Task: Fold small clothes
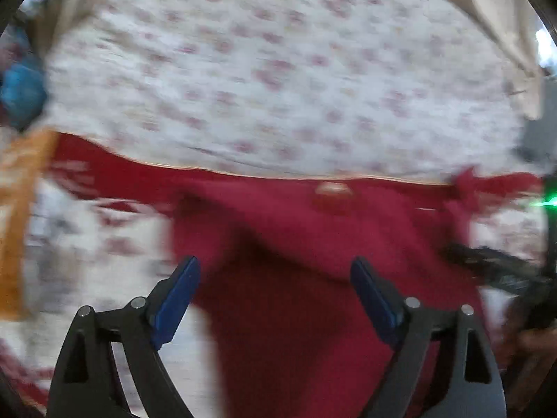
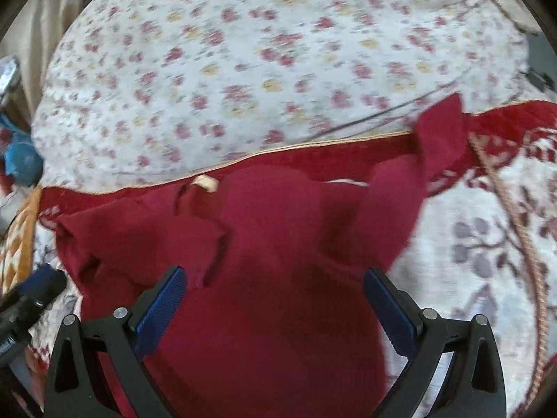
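A dark red small garment (image 1: 313, 278) lies spread on a patterned quilt, with a pale neck label (image 1: 330, 188) at its far edge. My left gripper (image 1: 275, 268) is open above the garment's left part, empty. The left wrist view is blurred. In the right wrist view the same garment (image 2: 271, 261) shows its label (image 2: 207, 183), a left sleeve (image 2: 115, 240) and a raised right sleeve (image 2: 442, 139). My right gripper (image 2: 275, 278) is open over the garment's middle, empty. The other gripper (image 2: 31, 299) shows at the left edge.
A white floral sheet (image 2: 261, 59) covers the bed beyond the garment. A red-bordered patterned quilt (image 2: 487, 226) lies under and right of it. An orange patterned cloth (image 1: 21, 216) and a blue object (image 1: 21, 90) sit at the left. Beige curtains (image 1: 494, 17) hang behind.
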A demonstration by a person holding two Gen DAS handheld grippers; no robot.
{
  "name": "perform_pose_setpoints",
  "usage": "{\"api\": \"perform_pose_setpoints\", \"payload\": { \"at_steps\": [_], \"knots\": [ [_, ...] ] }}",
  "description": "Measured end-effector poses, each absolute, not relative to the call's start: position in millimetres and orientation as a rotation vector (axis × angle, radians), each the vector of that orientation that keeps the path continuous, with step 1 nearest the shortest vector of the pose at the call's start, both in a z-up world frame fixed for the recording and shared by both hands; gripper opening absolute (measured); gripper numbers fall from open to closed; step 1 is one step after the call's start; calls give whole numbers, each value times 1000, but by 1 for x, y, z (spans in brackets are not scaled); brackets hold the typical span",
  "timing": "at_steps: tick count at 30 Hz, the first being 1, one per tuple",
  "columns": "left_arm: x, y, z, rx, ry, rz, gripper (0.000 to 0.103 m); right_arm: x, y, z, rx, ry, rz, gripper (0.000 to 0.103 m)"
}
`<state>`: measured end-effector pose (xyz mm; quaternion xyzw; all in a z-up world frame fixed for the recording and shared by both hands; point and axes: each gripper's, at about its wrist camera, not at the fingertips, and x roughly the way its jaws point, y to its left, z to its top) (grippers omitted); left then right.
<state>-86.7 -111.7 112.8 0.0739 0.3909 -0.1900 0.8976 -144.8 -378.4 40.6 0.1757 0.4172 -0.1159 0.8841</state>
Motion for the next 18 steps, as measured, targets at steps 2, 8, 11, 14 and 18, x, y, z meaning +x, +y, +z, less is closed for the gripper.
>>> {"api": "perform_pose_setpoints", "payload": {
  "at_steps": [2,8,11,14,18],
  "knots": [
    [-75,-91,99,187,805,-256,87,-132,-369,31,359,892,-207,97],
    [-39,-63,38,139,955,-109,87,-82,-346,-16,278,1018,-202,56],
    [-35,-57,34,106,960,-101,87,-76,-338,-19,233,980,-187,17],
    [-33,-57,32,111,967,-77,87,-78,-337,2,201,934,-142,6],
    [-34,-58,32,113,971,-67,87,-102,-359,52,149,792,-213,6]
  ]
}}
